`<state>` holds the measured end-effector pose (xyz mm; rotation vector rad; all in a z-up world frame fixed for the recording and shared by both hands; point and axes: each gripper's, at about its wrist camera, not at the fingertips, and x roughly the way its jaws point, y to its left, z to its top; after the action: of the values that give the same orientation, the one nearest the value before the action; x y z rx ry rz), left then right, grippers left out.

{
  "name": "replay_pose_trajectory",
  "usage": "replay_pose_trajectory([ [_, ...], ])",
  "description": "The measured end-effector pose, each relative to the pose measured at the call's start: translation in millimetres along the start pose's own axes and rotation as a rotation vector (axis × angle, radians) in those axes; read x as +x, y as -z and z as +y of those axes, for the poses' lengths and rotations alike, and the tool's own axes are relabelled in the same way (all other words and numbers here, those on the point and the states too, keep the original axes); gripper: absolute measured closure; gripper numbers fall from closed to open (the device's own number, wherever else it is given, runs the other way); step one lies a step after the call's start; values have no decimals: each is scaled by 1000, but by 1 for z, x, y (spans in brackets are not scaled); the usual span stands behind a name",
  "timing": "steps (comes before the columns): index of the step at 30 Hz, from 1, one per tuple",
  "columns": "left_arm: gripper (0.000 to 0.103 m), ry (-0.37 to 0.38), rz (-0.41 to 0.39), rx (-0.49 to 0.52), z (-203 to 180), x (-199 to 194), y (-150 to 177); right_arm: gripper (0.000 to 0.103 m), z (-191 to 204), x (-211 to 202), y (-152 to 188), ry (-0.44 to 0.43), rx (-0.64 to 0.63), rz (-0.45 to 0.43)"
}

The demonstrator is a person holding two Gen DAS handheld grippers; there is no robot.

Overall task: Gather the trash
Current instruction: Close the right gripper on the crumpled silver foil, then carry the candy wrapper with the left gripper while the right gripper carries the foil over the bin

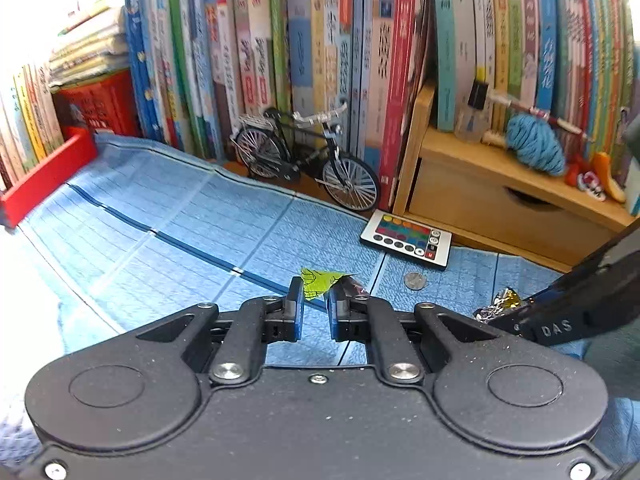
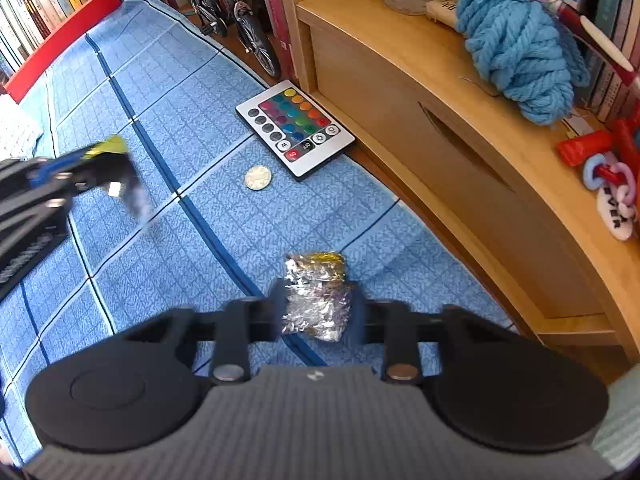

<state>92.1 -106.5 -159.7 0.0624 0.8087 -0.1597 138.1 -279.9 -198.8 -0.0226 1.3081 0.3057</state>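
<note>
Row of books (image 1: 304, 60) standing upright along the back. Blue mat (image 1: 180, 220) spread over the tabletop. Wooden shelf unit (image 2: 420, 92) with a drawer, at the right edge of the mat; blue yarn (image 2: 516, 52) lying on top of it. Model bicycle (image 1: 308, 156) standing before the books. My left tool (image 1: 314, 300), raised off the mat, fingers nearly together and clamped on a yellow-green wrapper (image 1: 318, 285). My right tool (image 2: 316, 304), pointing steeply down, fingers pressed to both sides of a crumpled foil ball (image 2: 316, 296) on the mat near the shelf unit. Remote control (image 2: 296, 128) flat on the mat beside the shelf unit. Coin (image 2: 258, 177) just beside the remote.
</note>
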Motion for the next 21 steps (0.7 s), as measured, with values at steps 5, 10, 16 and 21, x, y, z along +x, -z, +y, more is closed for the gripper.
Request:
replay_pose_trajectory([
  [5, 92, -16, -22, 12, 8, -33, -5, 79, 6, -10, -1, 15, -20, -13],
  [10, 92, -48, -32, 11, 19, -65, -9, 79, 20, -33, -7, -4, -23, -49],
  [16, 92, -61, -57, -10, 40, -103, -16, 79, 48, -78, -23, -64, -38, -108],
  [21, 92, -53, -122, -29, 57, -137, -22, 79, 78, -119, -37, -118, -58, -154],
])
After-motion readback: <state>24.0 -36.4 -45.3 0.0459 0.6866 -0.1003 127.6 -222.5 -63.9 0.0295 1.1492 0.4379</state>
